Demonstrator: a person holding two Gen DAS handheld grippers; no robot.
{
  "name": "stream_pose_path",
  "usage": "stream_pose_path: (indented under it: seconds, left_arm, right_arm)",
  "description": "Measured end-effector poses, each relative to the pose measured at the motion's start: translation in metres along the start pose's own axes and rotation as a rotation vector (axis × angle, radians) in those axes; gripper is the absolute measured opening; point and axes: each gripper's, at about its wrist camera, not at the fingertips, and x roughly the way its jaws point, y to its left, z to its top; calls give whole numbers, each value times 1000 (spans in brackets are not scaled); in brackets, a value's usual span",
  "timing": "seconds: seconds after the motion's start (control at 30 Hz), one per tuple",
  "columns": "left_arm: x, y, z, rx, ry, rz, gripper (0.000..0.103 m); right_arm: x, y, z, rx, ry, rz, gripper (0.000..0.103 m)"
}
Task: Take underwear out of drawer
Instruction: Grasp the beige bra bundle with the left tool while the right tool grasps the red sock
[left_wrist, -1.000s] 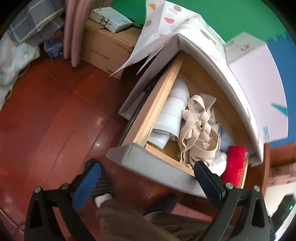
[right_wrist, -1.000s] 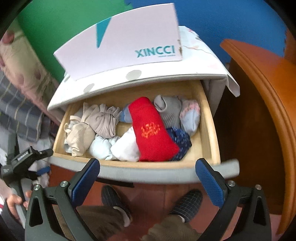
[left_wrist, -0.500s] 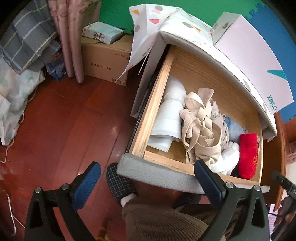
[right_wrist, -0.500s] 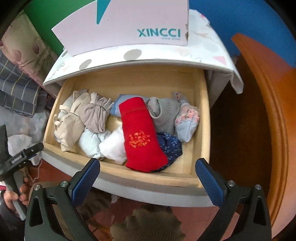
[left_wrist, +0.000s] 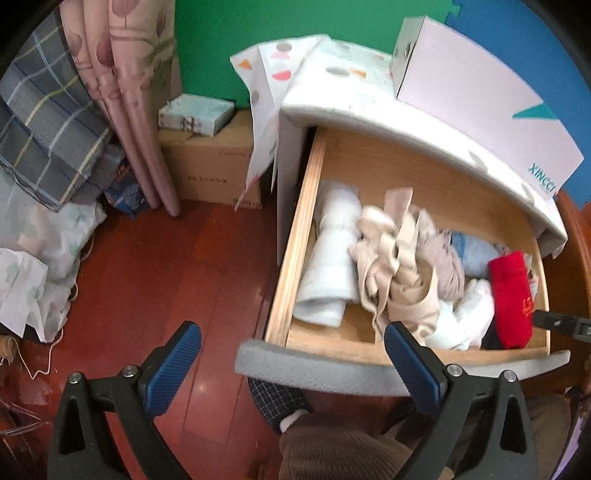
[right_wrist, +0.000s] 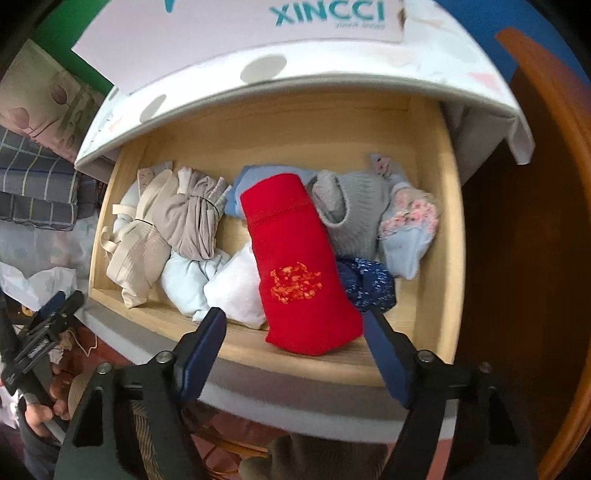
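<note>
The wooden drawer (right_wrist: 455, 258) stands pulled out, packed with rolled garments. A red folded underwear (right_wrist: 295, 258) with an orange print lies in the middle, its near end toward the front rim. My right gripper (right_wrist: 293, 326) hangs just above that near end. Its jaws are closing with the red piece between them, and the pads do not press on it. Beige straps and a taupe bundle (right_wrist: 192, 221) lie to the left, grey and blue pieces to the right. My left gripper (left_wrist: 291, 334) is open and empty over the drawer's (left_wrist: 295, 258) front left corner. The red underwear (left_wrist: 511, 295) shows there too.
A pink XINCCI box (left_wrist: 480, 110) sits on the white spotted cabinet top (right_wrist: 461, 66). Dark wooden furniture (right_wrist: 535, 258) borders the drawer's right side. Cardboard boxes (left_wrist: 210, 166), a curtain (left_wrist: 125, 92) and plaid bedding (left_wrist: 44, 129) stand left. A person's slippered foot (left_wrist: 277, 398) is under the drawer front.
My right gripper has dropped closer to the drawer and its jaws have narrowed around the red underwear. My left gripper has lifted away and rolled, so the drawer sits further right in its view.
</note>
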Motion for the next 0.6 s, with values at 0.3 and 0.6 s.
stream_pose_path:
  seconds: [0.3,0.6]
  left_arm:
    - [-19,-6,18,48,-21,-3,102]
    - [-8,-14,32,51,38,-48,102]
  right_arm:
    - [27,18,15,-66,56,-63,67]
    - [60,21,16,-83,107,-141,64]
